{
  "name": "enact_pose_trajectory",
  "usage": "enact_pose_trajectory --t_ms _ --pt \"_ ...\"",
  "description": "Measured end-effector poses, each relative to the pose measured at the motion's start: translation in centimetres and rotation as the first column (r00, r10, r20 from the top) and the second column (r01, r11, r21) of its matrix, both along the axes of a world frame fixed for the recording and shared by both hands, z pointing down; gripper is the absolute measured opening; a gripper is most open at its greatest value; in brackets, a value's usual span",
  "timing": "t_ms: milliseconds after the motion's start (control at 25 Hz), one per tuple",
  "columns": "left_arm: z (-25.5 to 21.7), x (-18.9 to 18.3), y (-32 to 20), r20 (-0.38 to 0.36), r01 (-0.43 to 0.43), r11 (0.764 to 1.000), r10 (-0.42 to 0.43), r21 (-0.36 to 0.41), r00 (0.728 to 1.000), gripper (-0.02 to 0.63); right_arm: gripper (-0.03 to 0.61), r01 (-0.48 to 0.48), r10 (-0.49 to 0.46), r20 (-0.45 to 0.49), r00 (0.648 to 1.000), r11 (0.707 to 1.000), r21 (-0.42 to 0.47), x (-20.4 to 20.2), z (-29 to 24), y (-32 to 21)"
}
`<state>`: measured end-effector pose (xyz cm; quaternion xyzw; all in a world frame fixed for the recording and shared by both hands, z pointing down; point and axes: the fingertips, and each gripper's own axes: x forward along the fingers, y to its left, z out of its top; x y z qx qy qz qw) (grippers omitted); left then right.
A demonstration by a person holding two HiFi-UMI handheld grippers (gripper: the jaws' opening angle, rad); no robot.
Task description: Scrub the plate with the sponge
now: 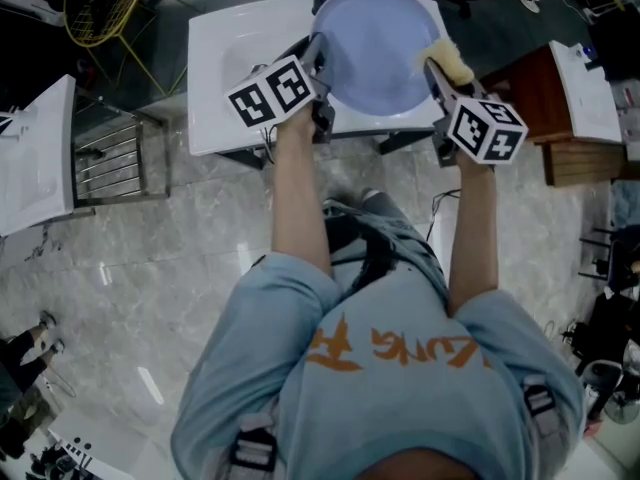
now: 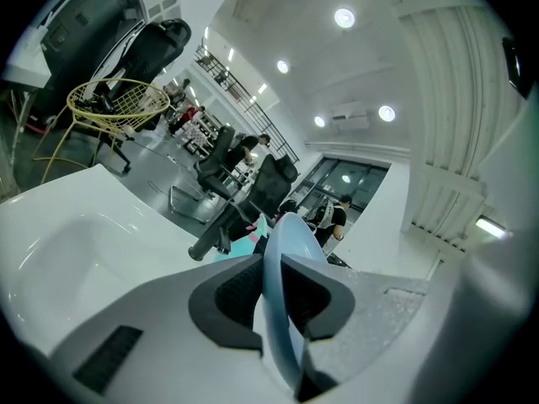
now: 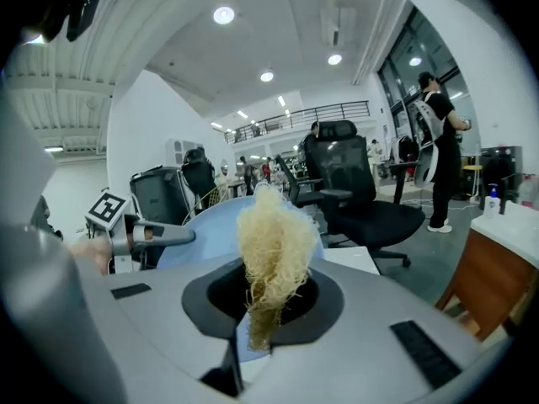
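Note:
A pale blue plate is held up over the white sink. My left gripper is shut on the plate's left rim; in the left gripper view the plate stands edge-on between the dark pads. My right gripper is shut on a straw-coloured fibrous sponge, which rests against the plate's right edge. The right gripper view shows the sponge sticking up from the jaws, the plate behind it.
A white counter and a metal rack lie at the left. At the right stands a brown wooden cabinet. Black office chairs and people show in the background. A yellow wire basket is at the upper left.

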<state>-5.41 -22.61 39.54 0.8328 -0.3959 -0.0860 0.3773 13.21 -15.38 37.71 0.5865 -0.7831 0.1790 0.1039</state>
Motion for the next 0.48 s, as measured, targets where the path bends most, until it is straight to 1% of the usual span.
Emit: enact_pose_trajectory --t_ms 120,240,480 --pt "-0.4 0.3 0.0 -0.008 -0.006 1.000 0.006 0.006 1.000 0.044 0.032 -0.067 0.065 0.028 0.997 0.996 0.067 1.6 -1.7 0.0" --pt "-0.7 0.9 0.2 -0.022 -0.017 1.000 0.017 0.005 1.000 0.044 0.032 -0.100 0.098 0.028 0.995 0.990 0.102 2.3 -2.7 0.2" --pt "-0.3 2.2 0.3 -0.037 -0.030 0.999 0.029 -0.014 0.999 0.044 0.032 -0.150 0.146 0.041 0.988 0.981 0.121 3.6 -2.5 0.7"
